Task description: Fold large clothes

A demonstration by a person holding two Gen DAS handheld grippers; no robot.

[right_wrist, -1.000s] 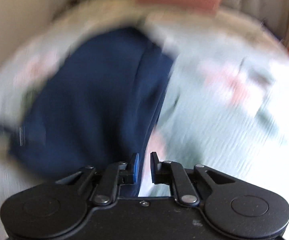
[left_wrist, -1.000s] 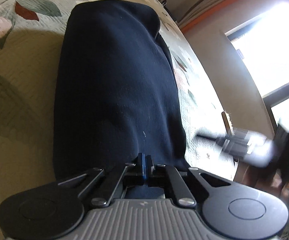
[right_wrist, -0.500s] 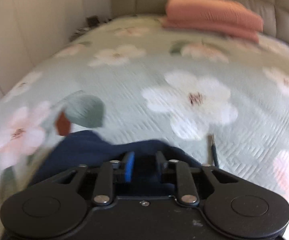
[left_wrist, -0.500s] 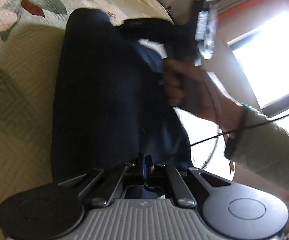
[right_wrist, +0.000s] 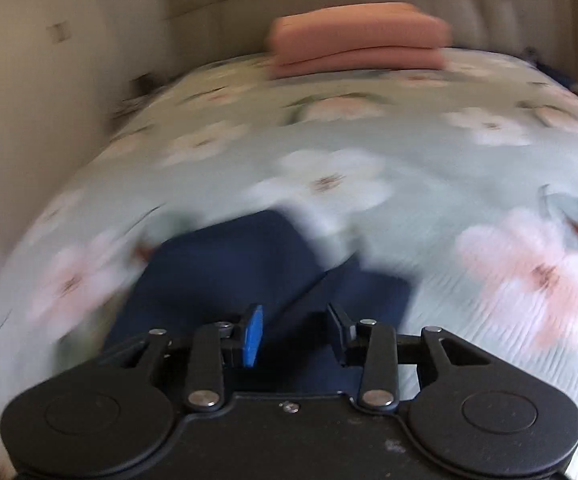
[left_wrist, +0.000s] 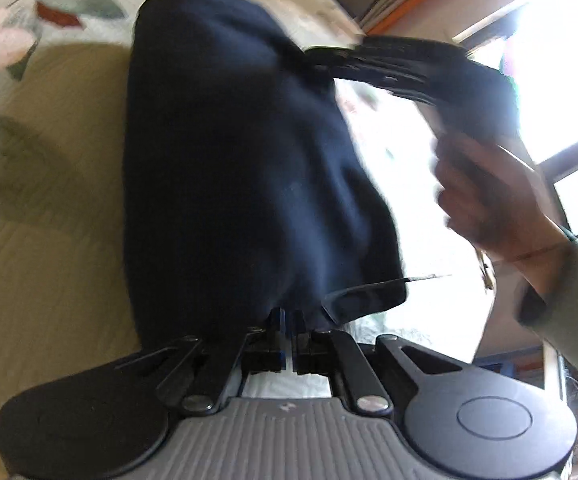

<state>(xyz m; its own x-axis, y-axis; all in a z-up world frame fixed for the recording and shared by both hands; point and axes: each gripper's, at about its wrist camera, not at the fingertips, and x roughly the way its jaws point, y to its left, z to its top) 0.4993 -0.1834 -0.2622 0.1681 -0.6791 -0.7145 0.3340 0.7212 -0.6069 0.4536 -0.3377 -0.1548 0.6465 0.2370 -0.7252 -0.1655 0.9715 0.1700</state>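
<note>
My left gripper (left_wrist: pixel 289 320) has its jaws pinched on the navy garment (left_wrist: pixel 229 168) hem; the right gripper (right_wrist: pixel 295 330) hangs above it, jaws apart. The garment lies folded on the floral bed (right_wrist: pixel 429 168), pink pillows (right_wrist: pixel 357 40) beyond.

One garment (left_wrist: pixel 241 168); two (pink) pillows (right_wrist: pixel 357 40)
</note>
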